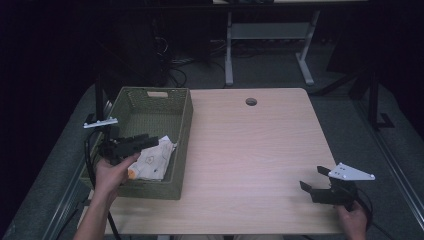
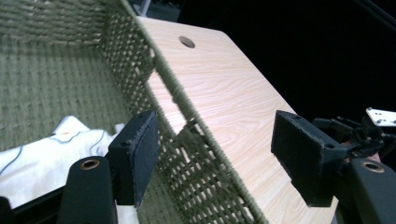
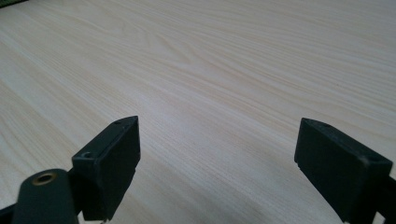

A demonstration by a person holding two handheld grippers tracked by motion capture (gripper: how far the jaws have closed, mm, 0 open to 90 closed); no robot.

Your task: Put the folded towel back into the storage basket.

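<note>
While the spread left tool (image 2: 215, 154) straddles the basket (image 2: 187, 135) wall, the white cloth (image 2: 46, 154) lies inside, just beside it.

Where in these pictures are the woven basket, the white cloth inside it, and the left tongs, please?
woven basket (image 1: 183, 131): high view, on its right wall.
white cloth (image 1: 152, 161): high view, on the middle of the crumpled fabric.
left tongs (image 2: 212, 156): left gripper view, midway between the open black jaws.

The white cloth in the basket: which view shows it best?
The high view: the white cloth lies whole in the near end of the woven basket, under the left claw. The left gripper view catches only its edge behind a jaw. The right gripper view looks at the table.
</note>
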